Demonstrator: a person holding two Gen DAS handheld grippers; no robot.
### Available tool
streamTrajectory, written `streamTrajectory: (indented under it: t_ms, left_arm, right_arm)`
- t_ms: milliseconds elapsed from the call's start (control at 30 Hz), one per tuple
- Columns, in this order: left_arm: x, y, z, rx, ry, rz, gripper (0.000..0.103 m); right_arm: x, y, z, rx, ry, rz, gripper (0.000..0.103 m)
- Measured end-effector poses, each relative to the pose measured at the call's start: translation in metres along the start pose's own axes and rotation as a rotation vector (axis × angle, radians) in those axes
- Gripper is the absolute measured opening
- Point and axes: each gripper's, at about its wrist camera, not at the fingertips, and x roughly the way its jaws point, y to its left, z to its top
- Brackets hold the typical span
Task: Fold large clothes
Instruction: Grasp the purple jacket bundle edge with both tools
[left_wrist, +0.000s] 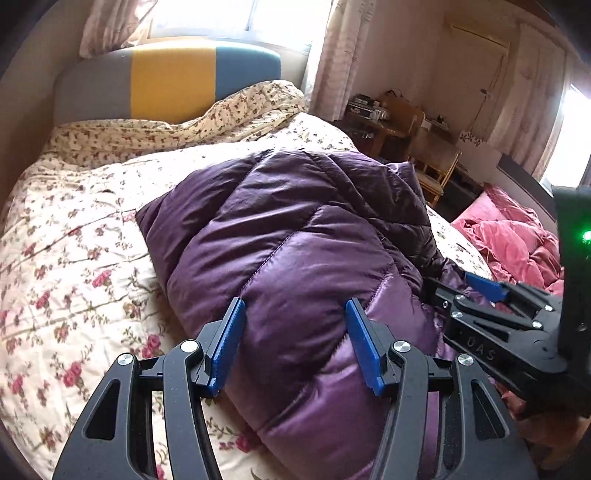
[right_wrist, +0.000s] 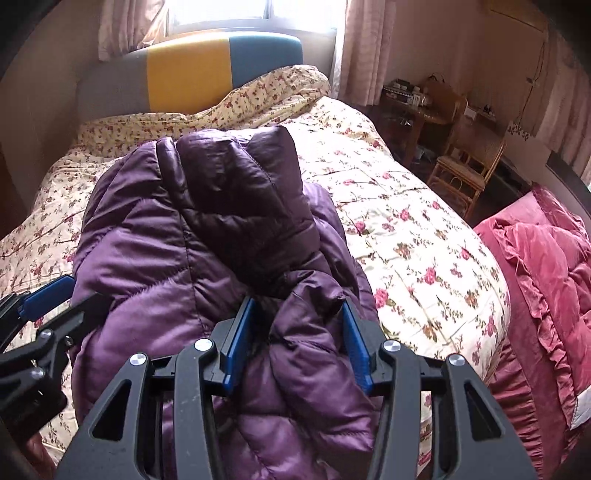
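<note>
Both tools, the left tool (left_wrist: 295, 347) and right tool (right_wrist: 299, 341), pinch thick folds of the glossy, quilted purple jacket (left_wrist: 295, 240) between their blue pads.

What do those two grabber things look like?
The left gripper and right gripper match: black plastic frames with cut-out holes, silver round screws and flat blue pads on the fingers. One body carries raised letters, and a green light glows above it.
</note>
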Motion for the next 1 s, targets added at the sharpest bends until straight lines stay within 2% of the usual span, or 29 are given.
streamTrajectory:
  t_ms: [267, 533, 767, 900, 1000]
  left_arm:
    - [0.017, -0.006, 0.008, 0.056, 0.022, -0.024, 0.057]
    - [0.044, -0.013, 0.006, 0.090, 0.076, -0.074, 0.057]
    - [0.066, -0.011, 0.000, 0.065, 0.111, -0.083, 0.057]
    - [0.056, -0.007, 0.003, 0.029, 0.095, -0.081, 0.057]
    - [0.047, 0.001, 0.007, -0.033, 0.075, -0.085, 0.057]
  right_arm:
    - [0.027, -0.008, 0.002, 0.010, 0.043, -0.023, 0.046]
    - [0.061, -0.022, -0.014, 0.018, 0.107, 0.004, 0.046]
    - [0.073, -0.026, -0.021, 0.019, 0.106, 0.017, 0.046]
    - [0.065, -0.026, -0.015, 0.022, 0.096, 0.016, 0.047]
    - [0.055, -0.026, -0.011, 0.041, 0.079, 0.022, 0.054]
